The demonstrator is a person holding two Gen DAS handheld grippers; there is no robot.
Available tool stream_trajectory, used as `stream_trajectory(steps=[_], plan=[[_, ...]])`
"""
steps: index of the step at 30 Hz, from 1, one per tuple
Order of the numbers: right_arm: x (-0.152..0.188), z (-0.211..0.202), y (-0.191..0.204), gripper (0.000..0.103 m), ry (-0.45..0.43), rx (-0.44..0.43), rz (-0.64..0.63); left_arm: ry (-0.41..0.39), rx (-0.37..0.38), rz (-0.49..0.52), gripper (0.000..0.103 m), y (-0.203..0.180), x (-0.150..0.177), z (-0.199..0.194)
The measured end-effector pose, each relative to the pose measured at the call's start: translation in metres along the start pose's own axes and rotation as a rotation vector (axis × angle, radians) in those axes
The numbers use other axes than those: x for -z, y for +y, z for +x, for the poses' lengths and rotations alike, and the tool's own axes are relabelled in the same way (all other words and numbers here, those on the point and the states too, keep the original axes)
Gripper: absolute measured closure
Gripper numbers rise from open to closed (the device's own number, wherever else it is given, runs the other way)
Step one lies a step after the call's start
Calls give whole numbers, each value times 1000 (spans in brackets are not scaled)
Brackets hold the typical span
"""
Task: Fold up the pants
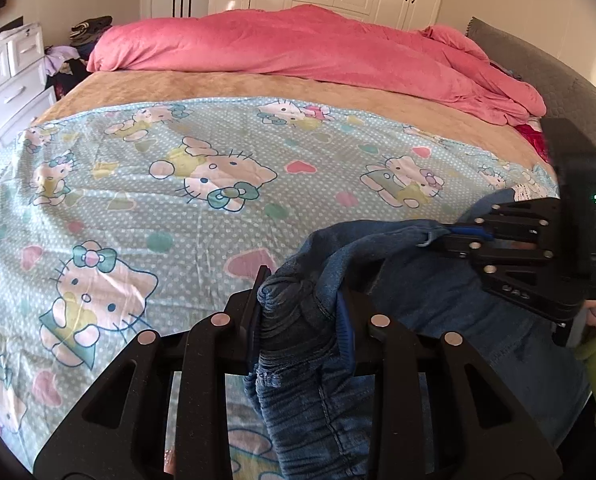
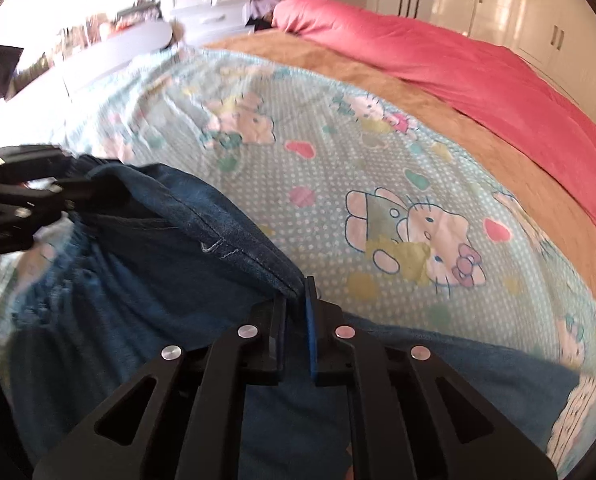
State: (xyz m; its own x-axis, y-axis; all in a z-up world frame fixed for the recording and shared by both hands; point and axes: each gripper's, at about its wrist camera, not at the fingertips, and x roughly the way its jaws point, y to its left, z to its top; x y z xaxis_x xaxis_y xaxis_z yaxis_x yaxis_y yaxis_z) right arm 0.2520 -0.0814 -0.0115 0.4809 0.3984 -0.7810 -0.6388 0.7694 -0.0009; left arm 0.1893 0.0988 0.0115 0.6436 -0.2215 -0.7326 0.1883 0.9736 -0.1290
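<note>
Bed: cartoon-cat sheet (image 1: 202,184) spread wide, pink duvet (image 1: 298,44) heaped at 12 o'clock.
Pants: blue denim pants (image 2: 146,292) at the sheet's near edge, about 5 o'clock in the left wrist view, top lifted, the rest hanging slack.
Handling: likely soft, floppy and fairly heavy; thick seams and the gathered waistband look like the firmest holds.
Left gripper: left gripper (image 1: 299,316) is clamped on a bunched wad of waistband.
Right gripper: right gripper (image 2: 296,312) is pinched on a seamed edge, at 3 o'clock from the left.
Risk: a thin pinch may slip.
</note>
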Motion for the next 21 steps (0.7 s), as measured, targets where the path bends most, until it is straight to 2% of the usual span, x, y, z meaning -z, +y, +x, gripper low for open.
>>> stream_trajectory(steps=[10, 21], plan=[[32, -79, 17, 96, -131, -31, 109, -60, 11, 38, 80, -20, 11, -33], [81, -137, 55, 96, -183, -76, 136, -104, 51, 54, 79, -41, 52, -80]])
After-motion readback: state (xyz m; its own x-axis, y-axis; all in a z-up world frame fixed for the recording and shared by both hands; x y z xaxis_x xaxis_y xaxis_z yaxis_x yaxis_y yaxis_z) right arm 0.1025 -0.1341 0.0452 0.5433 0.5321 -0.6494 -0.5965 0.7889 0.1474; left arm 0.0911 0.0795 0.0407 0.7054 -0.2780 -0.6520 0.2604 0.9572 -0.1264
